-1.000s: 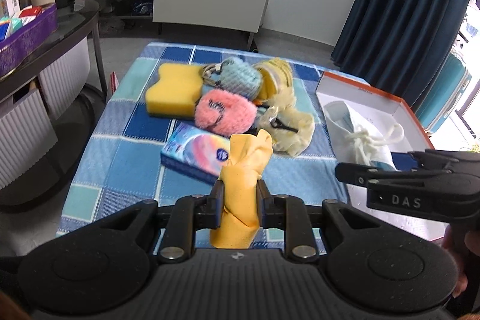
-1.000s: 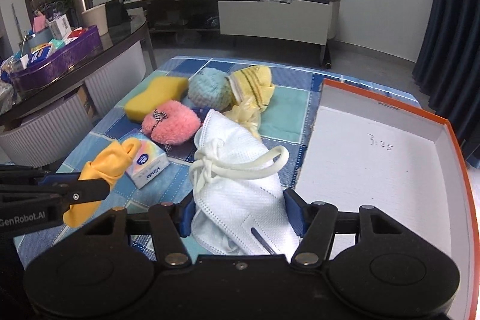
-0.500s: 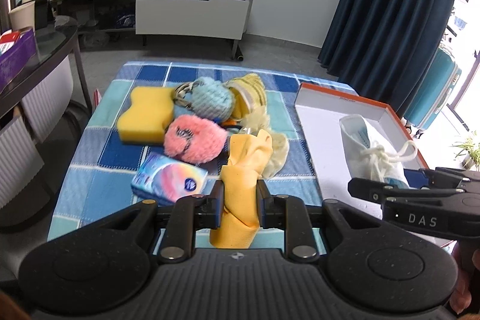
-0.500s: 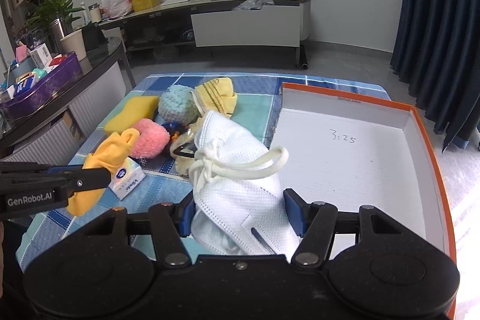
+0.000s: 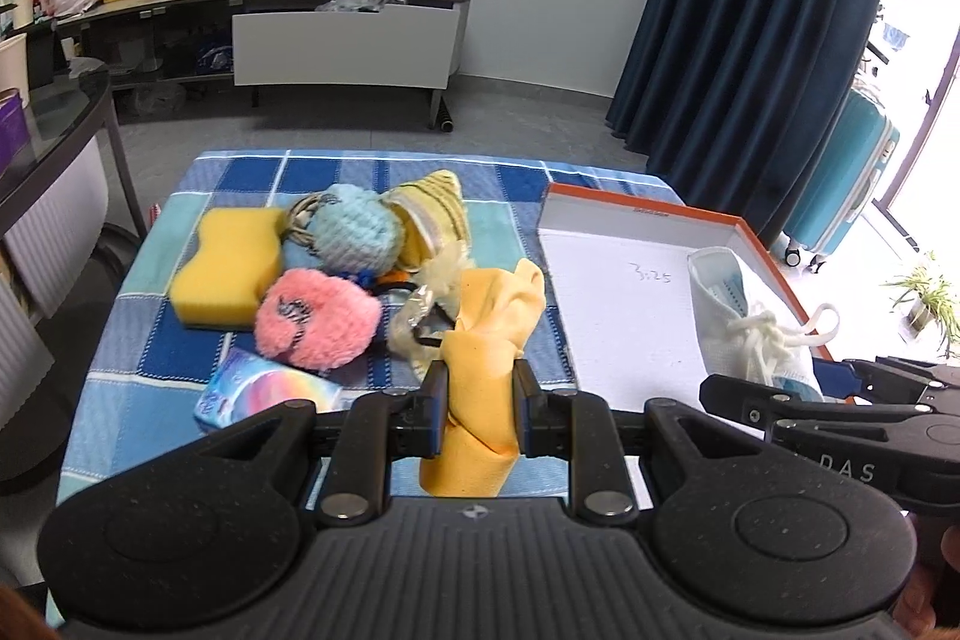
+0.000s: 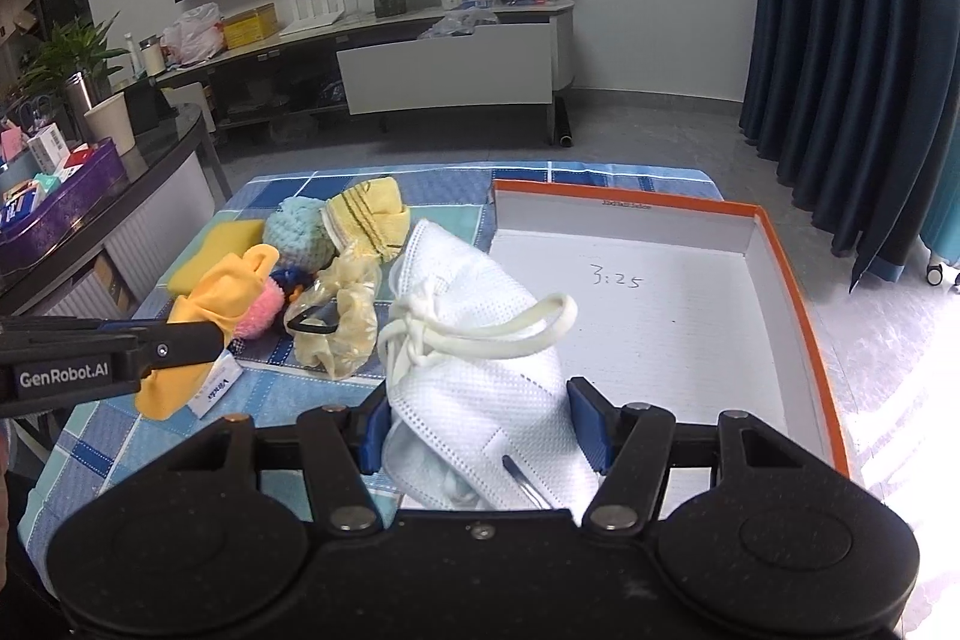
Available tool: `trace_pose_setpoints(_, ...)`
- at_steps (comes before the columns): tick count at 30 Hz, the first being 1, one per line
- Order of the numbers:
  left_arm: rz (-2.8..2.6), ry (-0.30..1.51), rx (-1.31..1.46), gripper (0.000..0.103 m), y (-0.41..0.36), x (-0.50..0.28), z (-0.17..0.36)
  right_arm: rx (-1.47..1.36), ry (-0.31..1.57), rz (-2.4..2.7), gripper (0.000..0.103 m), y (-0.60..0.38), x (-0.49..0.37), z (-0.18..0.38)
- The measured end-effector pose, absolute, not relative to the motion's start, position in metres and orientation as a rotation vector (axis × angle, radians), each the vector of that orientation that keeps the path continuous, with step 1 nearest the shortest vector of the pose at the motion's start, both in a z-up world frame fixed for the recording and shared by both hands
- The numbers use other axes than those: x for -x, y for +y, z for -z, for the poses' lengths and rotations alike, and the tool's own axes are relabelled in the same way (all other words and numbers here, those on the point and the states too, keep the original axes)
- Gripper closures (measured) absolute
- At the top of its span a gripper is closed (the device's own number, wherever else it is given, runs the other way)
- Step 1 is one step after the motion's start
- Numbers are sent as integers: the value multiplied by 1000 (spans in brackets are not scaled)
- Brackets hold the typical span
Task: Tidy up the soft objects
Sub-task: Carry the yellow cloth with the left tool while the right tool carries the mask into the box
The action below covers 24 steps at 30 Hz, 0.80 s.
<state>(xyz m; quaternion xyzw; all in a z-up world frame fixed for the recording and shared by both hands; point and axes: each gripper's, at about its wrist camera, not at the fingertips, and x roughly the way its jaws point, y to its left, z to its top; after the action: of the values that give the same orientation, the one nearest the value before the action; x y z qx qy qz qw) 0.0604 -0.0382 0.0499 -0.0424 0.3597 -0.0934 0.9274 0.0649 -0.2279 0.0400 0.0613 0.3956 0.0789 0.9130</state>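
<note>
Checked blue tablecloth [image 5: 150,358], left hand-held gripper [image 5: 478,415] pinching crumpled yellow cloth [image 5: 489,340], right hand-held gripper [image 6: 483,424] clamping dimpled white mask [image 6: 480,340]

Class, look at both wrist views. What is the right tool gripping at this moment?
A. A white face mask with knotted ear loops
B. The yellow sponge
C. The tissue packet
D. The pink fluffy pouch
A: the right tool is shut on the white face mask, its knotted loops lying on top, held at the near left edge of the orange-rimmed box; the left tool holds a yellow cloth.
</note>
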Motion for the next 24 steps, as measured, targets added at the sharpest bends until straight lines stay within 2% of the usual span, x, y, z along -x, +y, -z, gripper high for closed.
trace_pose_setpoints(24,315,754,65,79,-96,-79,-53,-190,789,-40,31,-280,-65,-42)
